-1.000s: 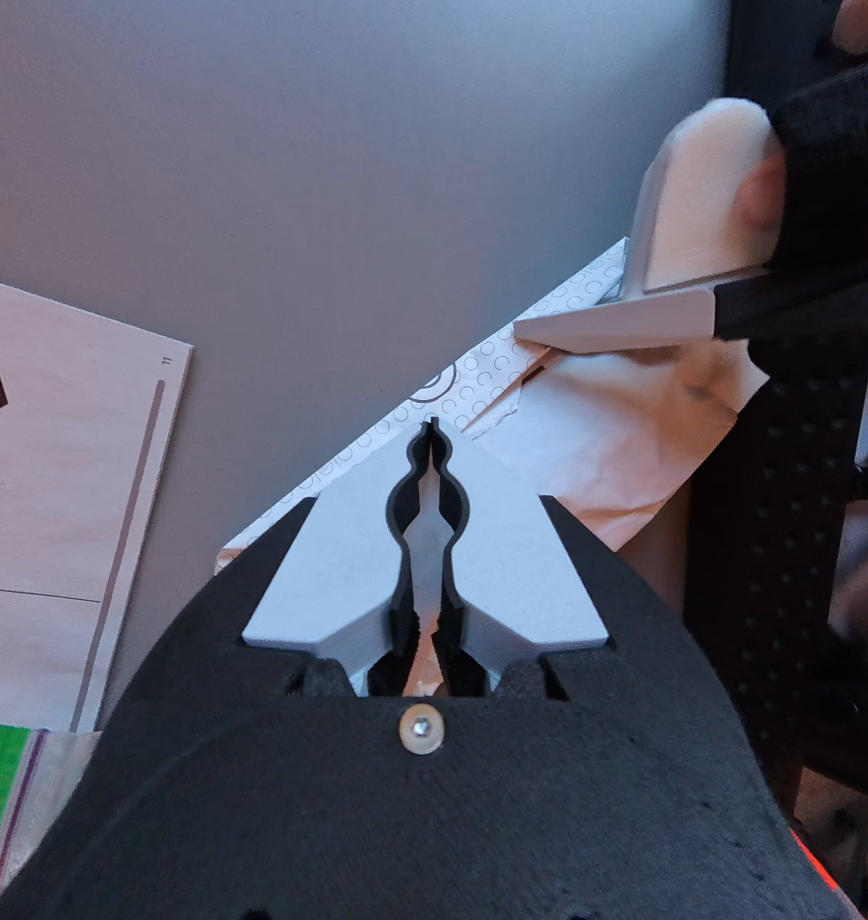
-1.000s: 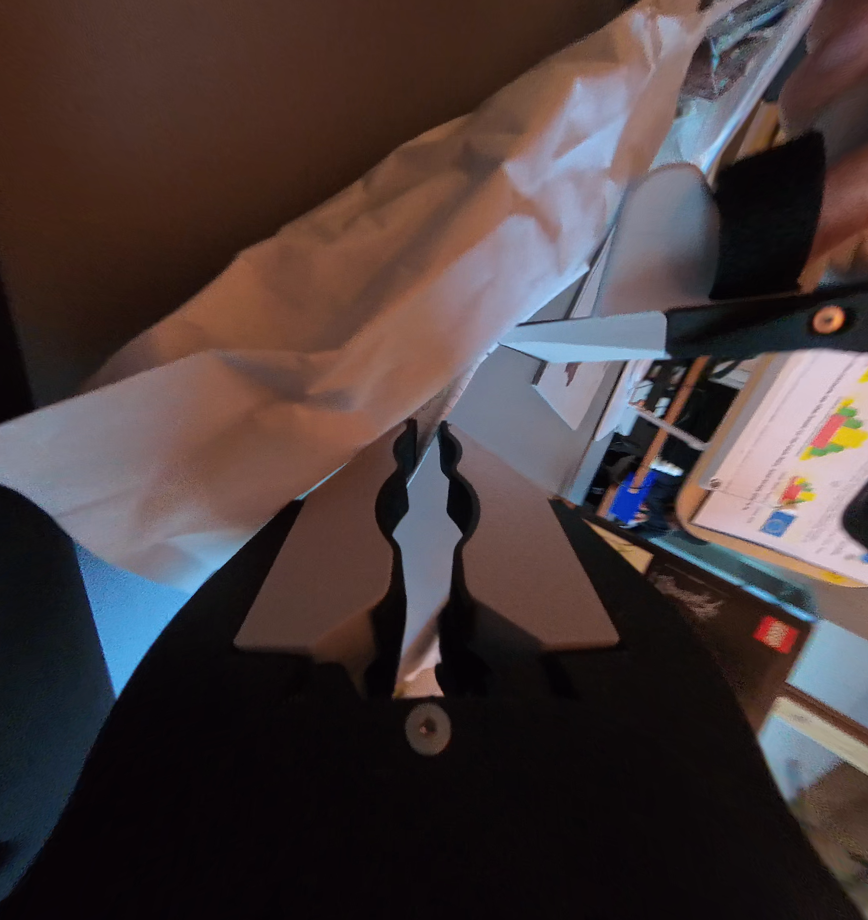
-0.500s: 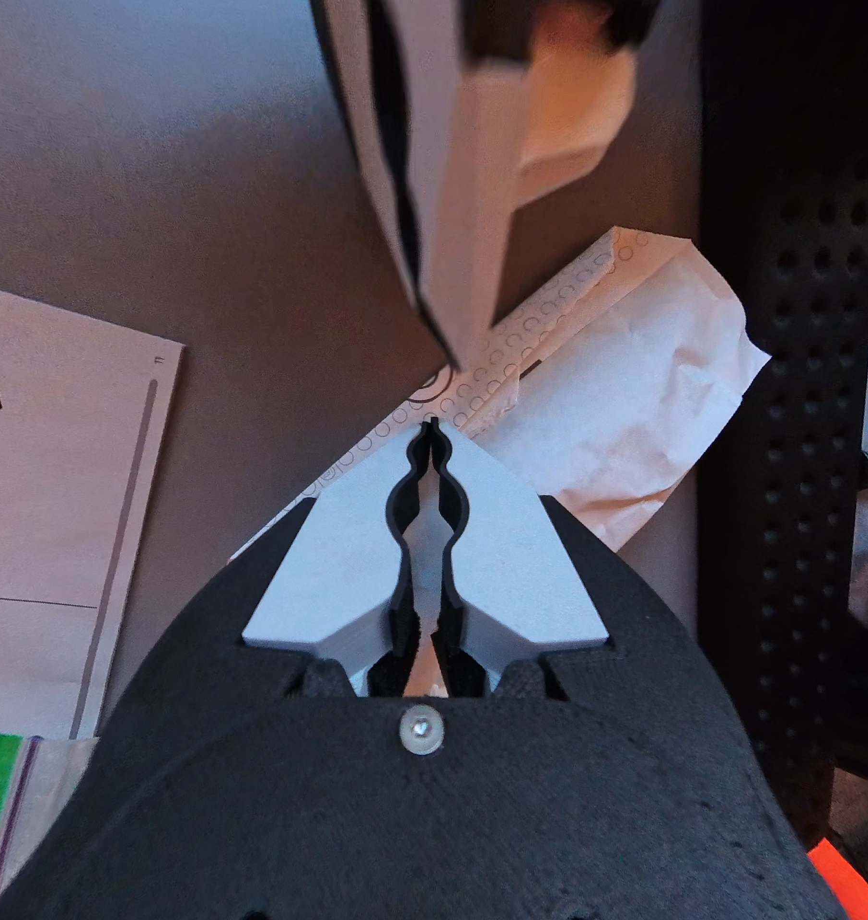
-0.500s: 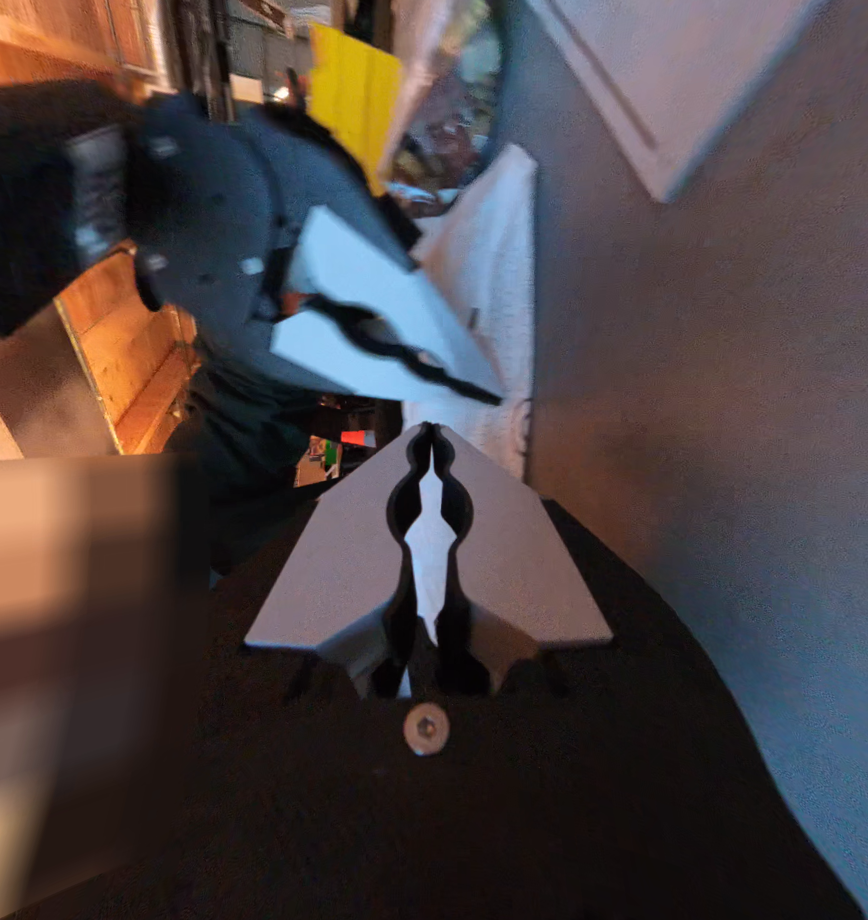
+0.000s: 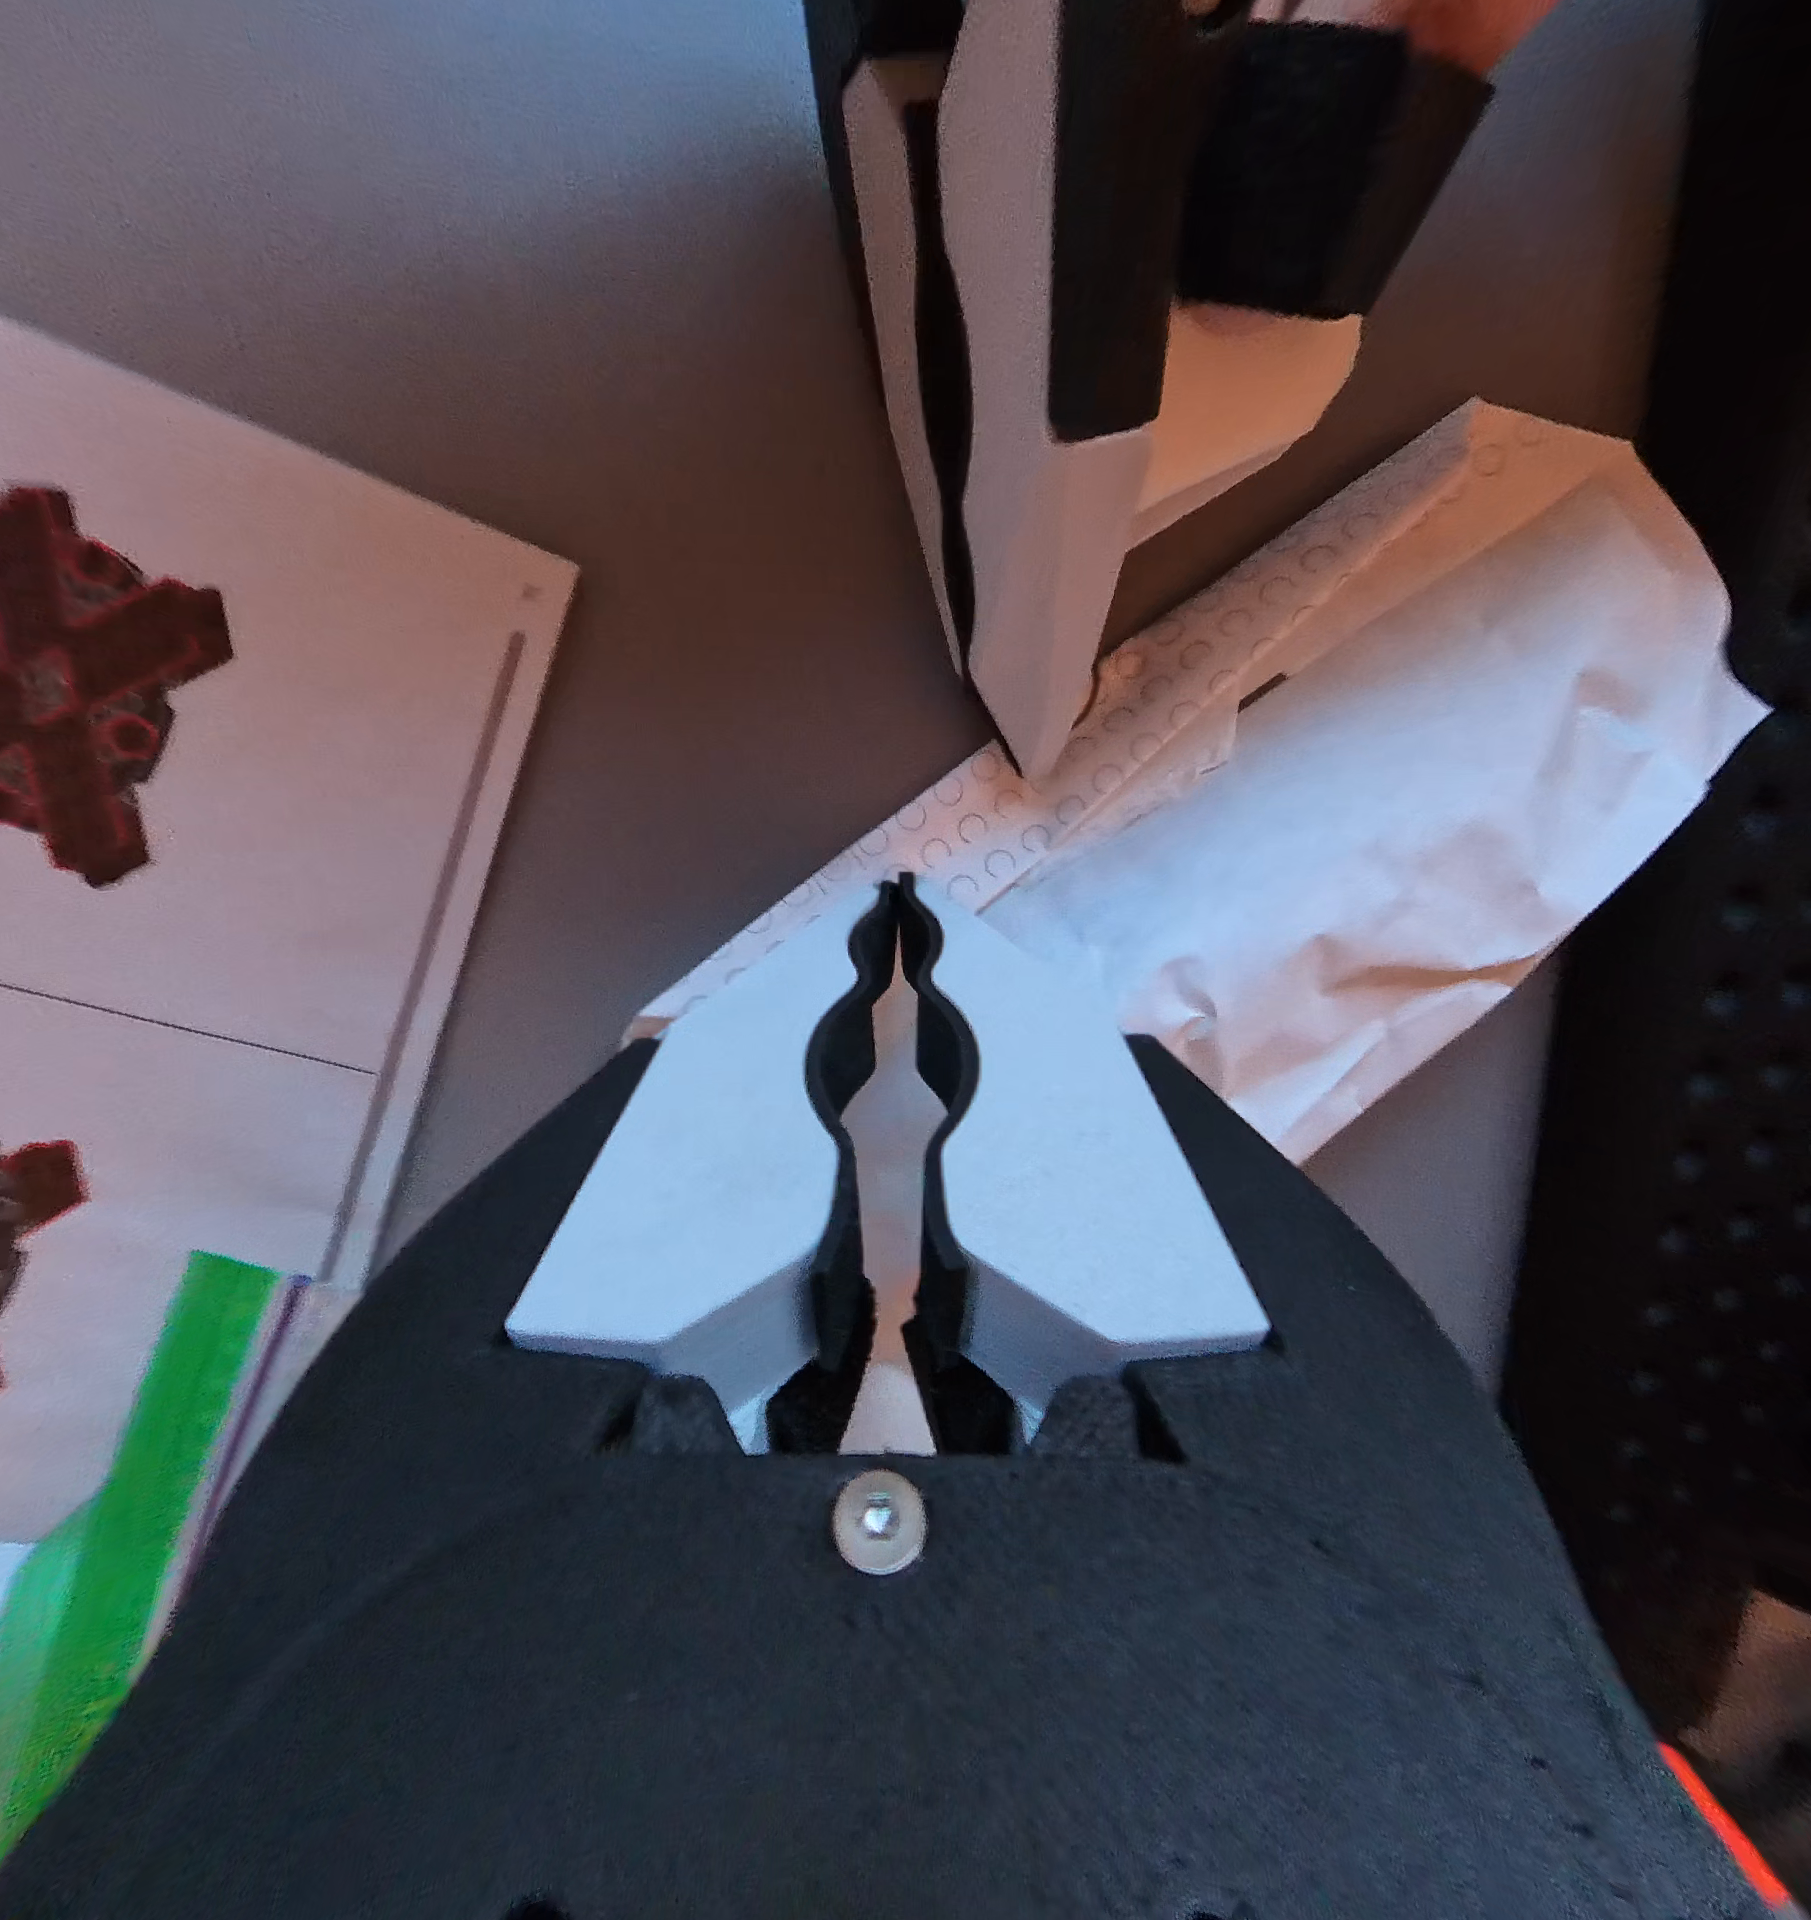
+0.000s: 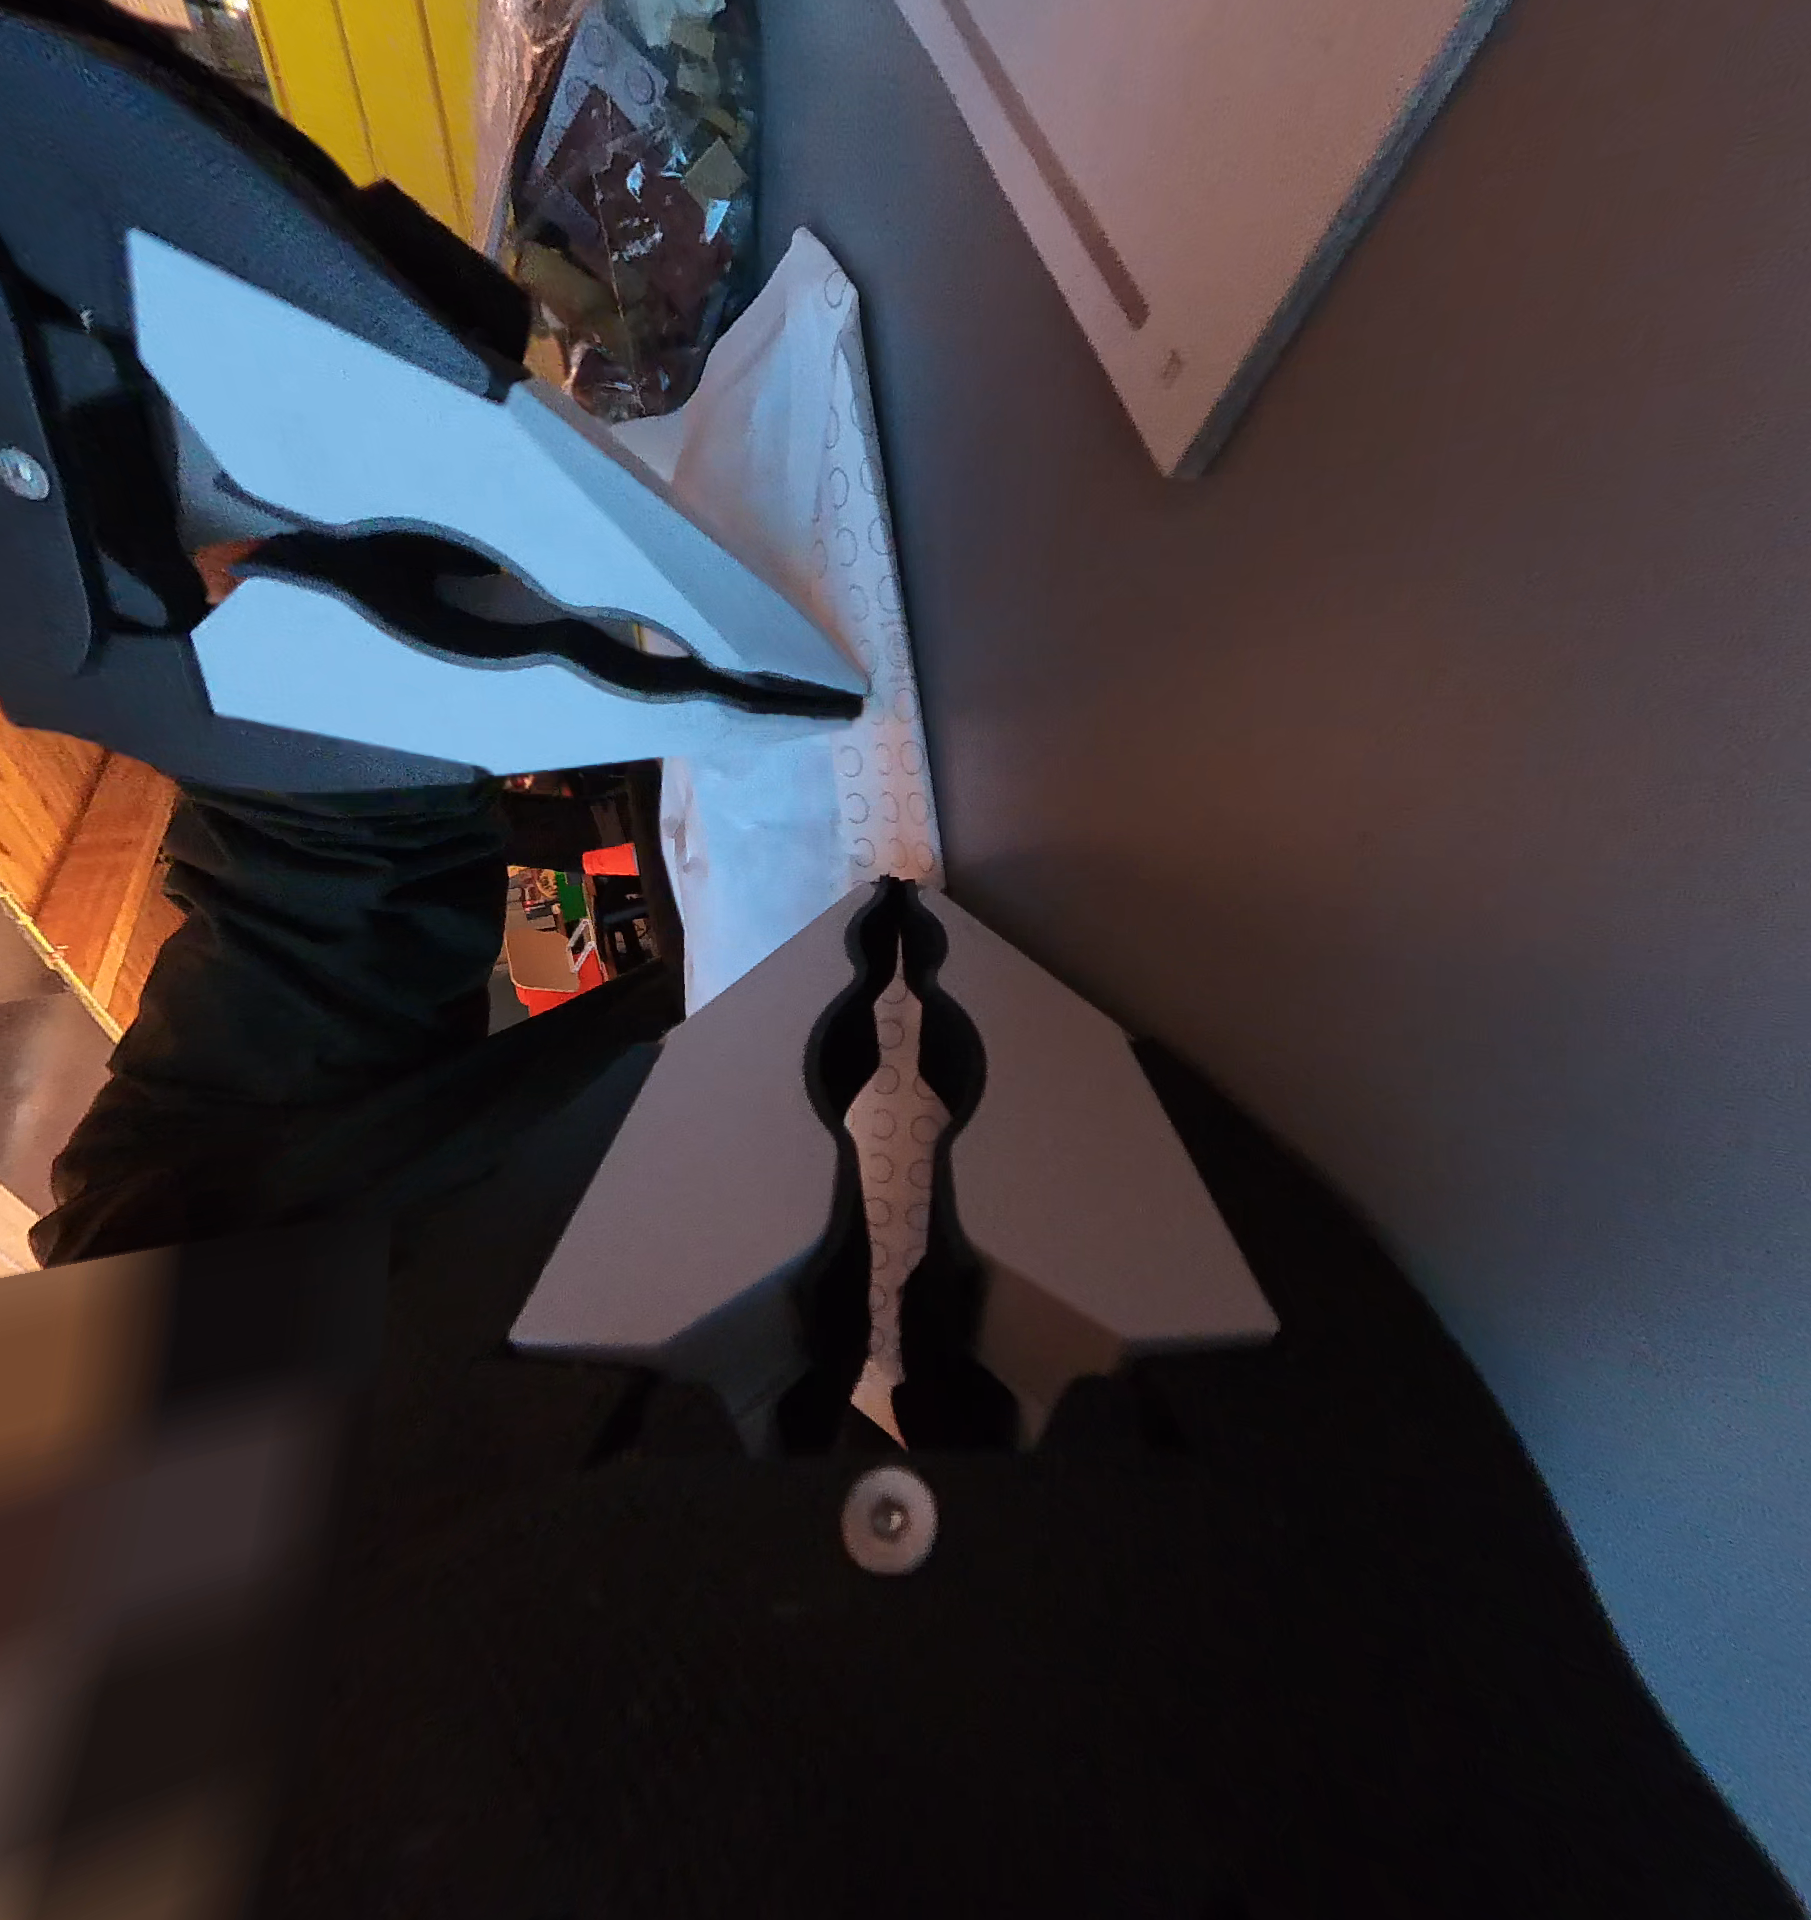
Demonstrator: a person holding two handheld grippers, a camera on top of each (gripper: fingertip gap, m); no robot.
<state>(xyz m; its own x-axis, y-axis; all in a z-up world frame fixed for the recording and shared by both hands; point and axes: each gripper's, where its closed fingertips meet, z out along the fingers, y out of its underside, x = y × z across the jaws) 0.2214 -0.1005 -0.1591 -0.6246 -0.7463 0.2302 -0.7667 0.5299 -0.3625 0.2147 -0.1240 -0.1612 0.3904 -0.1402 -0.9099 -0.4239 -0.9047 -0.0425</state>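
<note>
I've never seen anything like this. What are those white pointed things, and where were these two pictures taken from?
They are hand-held tongs, one in each of a person's hands, each carrying a camera that looks along its two fingers. One picture is from the left tongs, the other from the right tongs; each shows its partner too. On the grey table lie a white paper bag and a printed booklet. Both tongs are shut on the bag's circle-patterned edge.
</note>
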